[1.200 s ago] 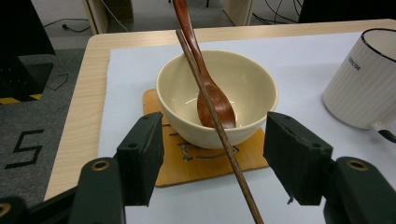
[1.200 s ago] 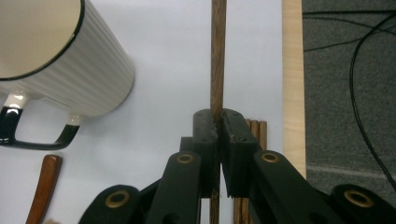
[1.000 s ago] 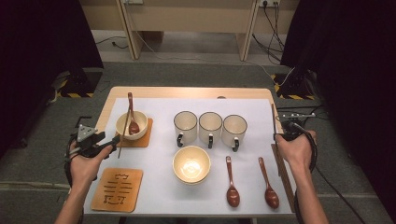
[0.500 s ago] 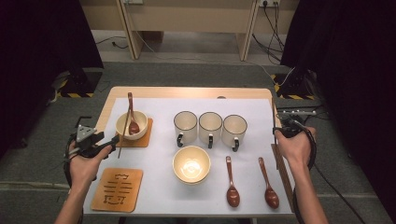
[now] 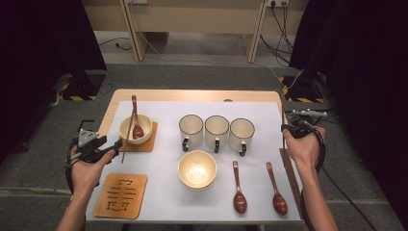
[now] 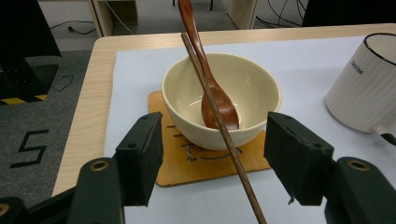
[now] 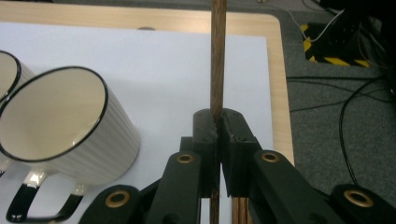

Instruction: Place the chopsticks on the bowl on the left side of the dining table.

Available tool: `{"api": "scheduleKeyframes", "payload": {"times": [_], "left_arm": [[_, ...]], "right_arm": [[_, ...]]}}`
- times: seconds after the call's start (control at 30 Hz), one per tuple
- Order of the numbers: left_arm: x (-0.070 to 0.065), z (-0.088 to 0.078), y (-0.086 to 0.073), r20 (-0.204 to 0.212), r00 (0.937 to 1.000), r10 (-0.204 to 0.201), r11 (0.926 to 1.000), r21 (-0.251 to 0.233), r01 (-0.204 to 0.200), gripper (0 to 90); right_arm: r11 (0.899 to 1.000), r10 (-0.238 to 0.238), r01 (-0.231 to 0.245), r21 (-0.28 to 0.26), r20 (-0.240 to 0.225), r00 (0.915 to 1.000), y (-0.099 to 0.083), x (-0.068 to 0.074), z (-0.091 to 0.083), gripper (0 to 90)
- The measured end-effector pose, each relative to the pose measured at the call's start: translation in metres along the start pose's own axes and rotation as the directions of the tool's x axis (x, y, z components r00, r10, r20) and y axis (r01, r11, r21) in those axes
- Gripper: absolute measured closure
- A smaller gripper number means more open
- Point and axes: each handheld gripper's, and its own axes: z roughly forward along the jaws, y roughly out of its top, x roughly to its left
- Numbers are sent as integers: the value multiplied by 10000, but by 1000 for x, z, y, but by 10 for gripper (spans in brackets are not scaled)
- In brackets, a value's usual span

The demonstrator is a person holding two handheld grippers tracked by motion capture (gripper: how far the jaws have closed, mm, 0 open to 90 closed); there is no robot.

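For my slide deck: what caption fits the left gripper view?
Open left gripper facing a bowl holding a spoon, chopstick leaning across.

Brown wooden chopstick point(image 6: 219, 126) — propped slanting on cream bowl point(image 6: 243, 93) rim, lower end on mat

Even overhead light brightens the tabletop point(image 5: 159, 96); surroundings fall dark, glare pools in the front bowl point(image 5: 197, 169), close tools blur softly.

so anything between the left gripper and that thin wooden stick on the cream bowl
Nothing visible: the thin wooden stick runs between the left gripper's open jaws; the brown wooden spoon sits behind it in the cream bowl.
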Motion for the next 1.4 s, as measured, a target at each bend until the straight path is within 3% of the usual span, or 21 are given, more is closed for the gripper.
{"api": "scheduleKeyframes", "payload": {"times": [0.33, 0.77, 1.03, 1.4], "left_arm": [[1, -3, -2, -93, 10000, -27, 10000, -21, 27, 367], [1, -5, -3, -129, 9999, -80, 10000, -50, 79, 367], [2, -6, -3, -135, 9998, -113, 9999, -88, 112, 367], [1, -6, -3, -103, 9999, -106, 9999, -125, 105, 368]], "right_arm": [[9975, -63, 59, -708, -60, 10000, 7, 3, 2, 854], [9884, -290, 317, -1482, 208, 9994, 13, 5, 6, 853], [9781, -397, 431, -2034, 209, 9990, 16, 5, 11, 853], [9552, -419, 490, -2920, 307, 9987, 24, 9, 12, 853]]}}
